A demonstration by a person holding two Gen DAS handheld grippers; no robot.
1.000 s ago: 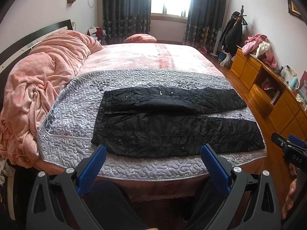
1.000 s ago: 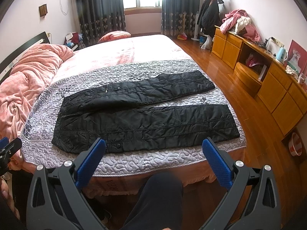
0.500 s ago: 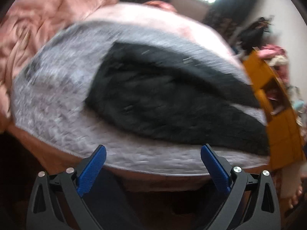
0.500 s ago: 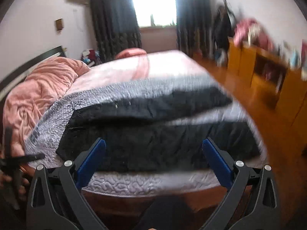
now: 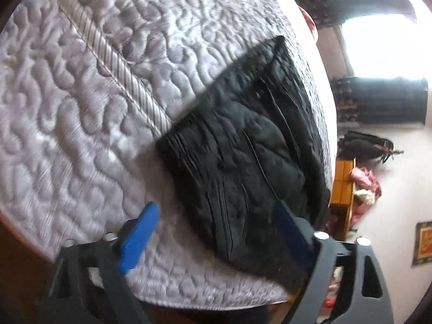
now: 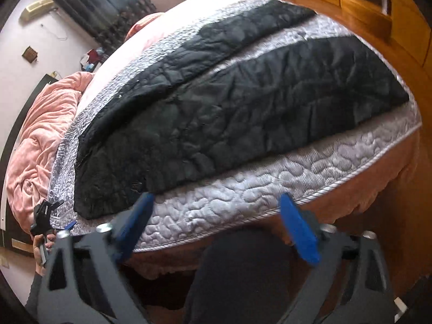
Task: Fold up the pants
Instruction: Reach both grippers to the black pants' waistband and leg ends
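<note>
Blue-padded grippers poised at unfolded black pants on a bed; folding not yet begun.
Left gripper [image 5: 213,232] gapes wide at the waistband corner, lower centre; right gripper [image 6: 221,221] gapes wide, empty, at the near hem. Pants [image 6: 243,108] lie flat, legs apart, across the grey quilt [image 6: 270,189]. Every fold remains.

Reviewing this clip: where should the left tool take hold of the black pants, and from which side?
The near waistband corner of the black pants, approached from the bed's front edge. The left tool hangs open there, and the pants lie flat on the quilt, leaving only edges to pinch.
</note>
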